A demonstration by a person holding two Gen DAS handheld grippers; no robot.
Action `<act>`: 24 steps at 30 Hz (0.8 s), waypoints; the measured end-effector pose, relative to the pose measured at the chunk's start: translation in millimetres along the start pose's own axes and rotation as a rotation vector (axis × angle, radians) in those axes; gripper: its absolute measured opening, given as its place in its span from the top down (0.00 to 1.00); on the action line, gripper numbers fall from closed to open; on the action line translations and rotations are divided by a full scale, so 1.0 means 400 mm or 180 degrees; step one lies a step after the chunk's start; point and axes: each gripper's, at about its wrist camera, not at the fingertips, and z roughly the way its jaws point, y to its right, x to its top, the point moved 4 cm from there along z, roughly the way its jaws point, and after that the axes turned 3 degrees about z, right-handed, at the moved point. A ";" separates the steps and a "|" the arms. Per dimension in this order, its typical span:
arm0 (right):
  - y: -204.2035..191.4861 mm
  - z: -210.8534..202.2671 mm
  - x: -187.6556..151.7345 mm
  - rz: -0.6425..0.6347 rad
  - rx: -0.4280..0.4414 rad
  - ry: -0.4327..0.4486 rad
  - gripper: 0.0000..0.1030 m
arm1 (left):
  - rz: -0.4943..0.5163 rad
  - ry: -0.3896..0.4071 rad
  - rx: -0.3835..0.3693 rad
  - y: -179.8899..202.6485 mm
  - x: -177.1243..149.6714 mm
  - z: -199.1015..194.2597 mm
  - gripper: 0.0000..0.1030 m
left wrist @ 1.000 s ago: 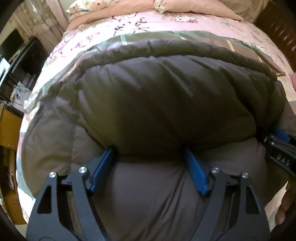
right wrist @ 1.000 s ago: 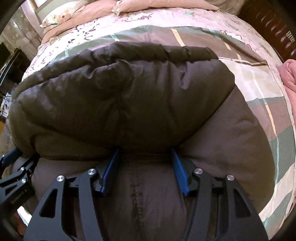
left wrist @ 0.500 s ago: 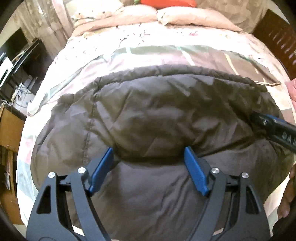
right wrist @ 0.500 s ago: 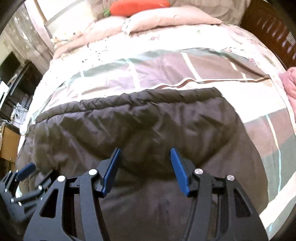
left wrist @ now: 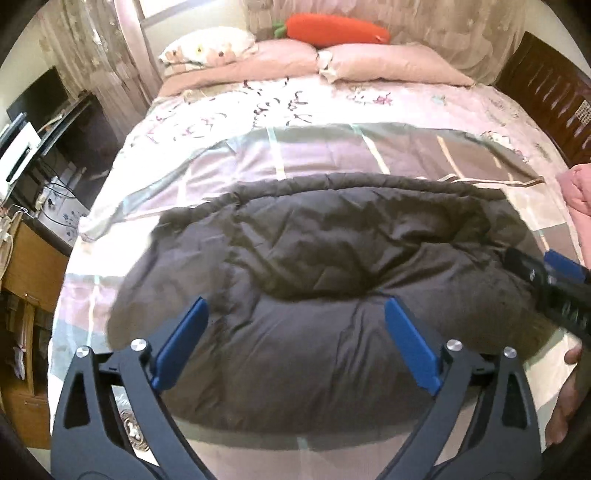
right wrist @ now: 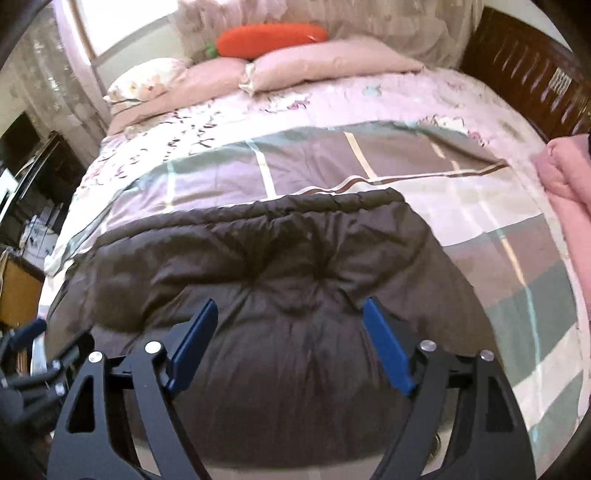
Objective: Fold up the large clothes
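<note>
Lying below spread fingers point(left wrist: 410, 343): folded jacket point(left wrist: 325, 280)

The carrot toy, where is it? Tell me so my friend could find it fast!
Look at the far end of the bed, where the pink pillows are lined up. The carrot plush lies across the top of them, against the curtain. It is the only bright orange thing there, with a small green leafy tip.

We are looking at a dark brown quilted jacket point(left wrist: 317, 280) lying on a plaid blanket point(right wrist: 314, 166) of mauve, grey-green and cream; beyond, a floral white sheet point(left wrist: 295, 103), pink pillows point(left wrist: 388, 66), an orange plush carrot point(right wrist: 269, 38).
</note>
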 end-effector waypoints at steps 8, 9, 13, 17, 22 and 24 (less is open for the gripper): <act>-0.030 -0.205 -0.050 -0.0060 -0.0140 0.0226 0.09 | 0.0043 0.0189 0.0027 -0.010 -0.030 -0.197 0.02; -0.029 -0.229 -0.057 -0.0010 -0.0137 0.0236 0.09 | 0.0019 0.0173 0.0031 -0.013 -0.037 -0.221 0.02; -0.031 -0.338 -0.068 0.0118 -0.0136 0.0224 0.09 | -0.0022 0.0082 0.0010 -0.029 -0.058 -0.315 0.02; -0.050 -0.460 -0.048 0.0110 -0.0183 0.0157 0.09 | -0.0021 0.0030 0.0122 -0.057 -0.054 -0.440 0.02; -0.098 -0.601 -0.009 -0.0073 -0.0283 0.0164 0.09 | -0.0042 0.0219 0.0067 -0.096 -0.013 -0.613 0.02; -0.109 -0.655 0.009 -0.0078 -0.0315 0.0215 0.09 | -0.0062 0.0294 0.0084 -0.109 0.006 -0.663 0.02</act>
